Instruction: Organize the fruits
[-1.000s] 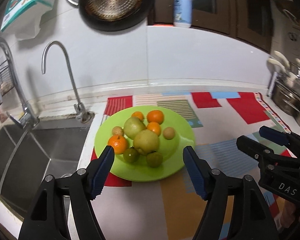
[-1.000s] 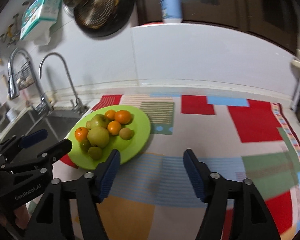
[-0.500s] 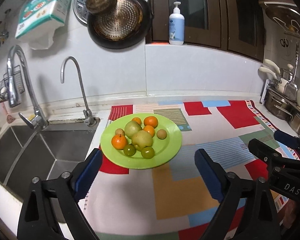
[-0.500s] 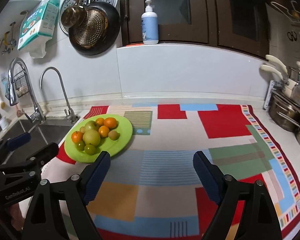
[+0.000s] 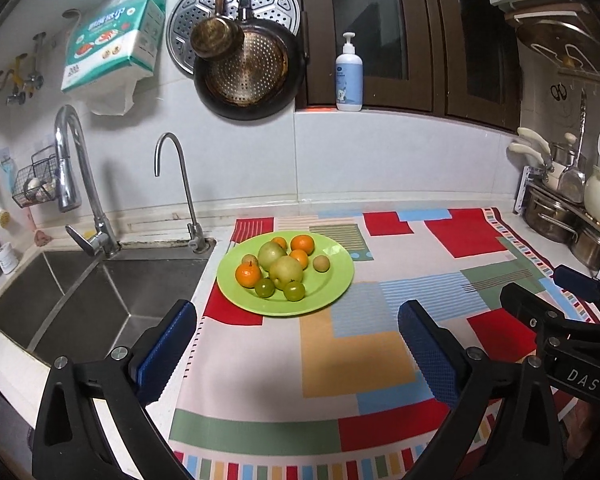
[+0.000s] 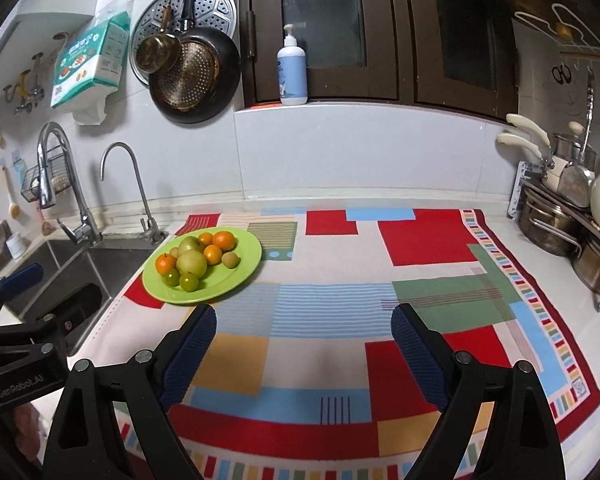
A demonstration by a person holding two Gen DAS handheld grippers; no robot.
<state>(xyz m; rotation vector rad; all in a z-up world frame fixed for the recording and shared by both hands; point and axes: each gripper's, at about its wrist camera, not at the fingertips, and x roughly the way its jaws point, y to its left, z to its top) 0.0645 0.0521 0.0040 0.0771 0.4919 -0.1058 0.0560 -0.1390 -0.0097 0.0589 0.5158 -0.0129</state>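
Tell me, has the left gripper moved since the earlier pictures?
Yes. The left gripper has drawn back from the green plate, which now lies well beyond its opening, empty jaws.

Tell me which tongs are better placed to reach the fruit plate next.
Left. The left tongs, opening and empty, face the green plate almost head-on; the right tongs, also opening and empty, have it off to their left.

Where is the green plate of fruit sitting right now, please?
In both wrist views the green plate sits on the patchwork mat's far left corner, beside the sink.
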